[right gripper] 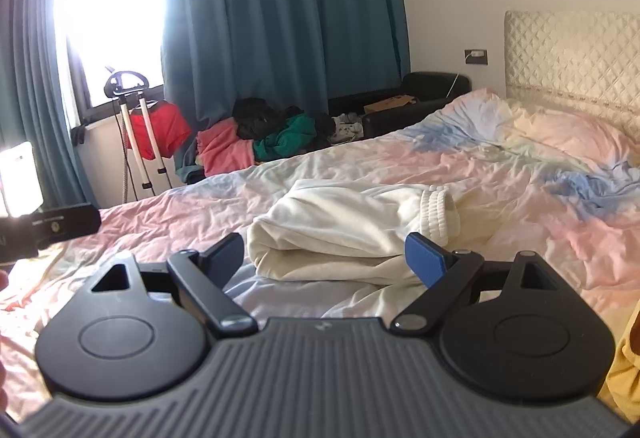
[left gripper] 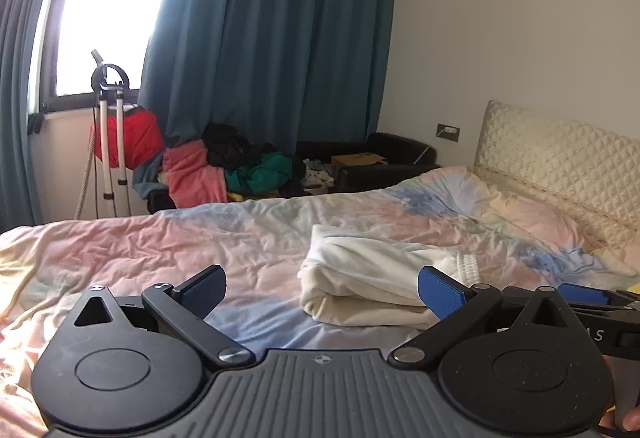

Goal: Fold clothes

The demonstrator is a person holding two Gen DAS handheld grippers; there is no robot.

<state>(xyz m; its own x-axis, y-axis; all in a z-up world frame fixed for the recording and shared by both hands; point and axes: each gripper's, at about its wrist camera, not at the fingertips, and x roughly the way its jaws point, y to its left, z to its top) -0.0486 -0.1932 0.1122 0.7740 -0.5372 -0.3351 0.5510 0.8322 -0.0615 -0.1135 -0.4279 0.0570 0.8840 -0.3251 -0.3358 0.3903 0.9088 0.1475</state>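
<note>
Clearly soft and light, the cream garment [right gripper: 344,234] lies folded on the bed [right gripper: 500,222], ribbed cuff toward the headboard [right gripper: 572,58]. Both the left hand-held gripper [left gripper: 322,294] and right hand-held gripper [right gripper: 324,258] gape wide, empty; I'd pinch its thick folded edge.

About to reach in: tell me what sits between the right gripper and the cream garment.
Nothing visible. The right gripper is open just short of the folded cream garment, with only bare bedsheet between them.
</note>
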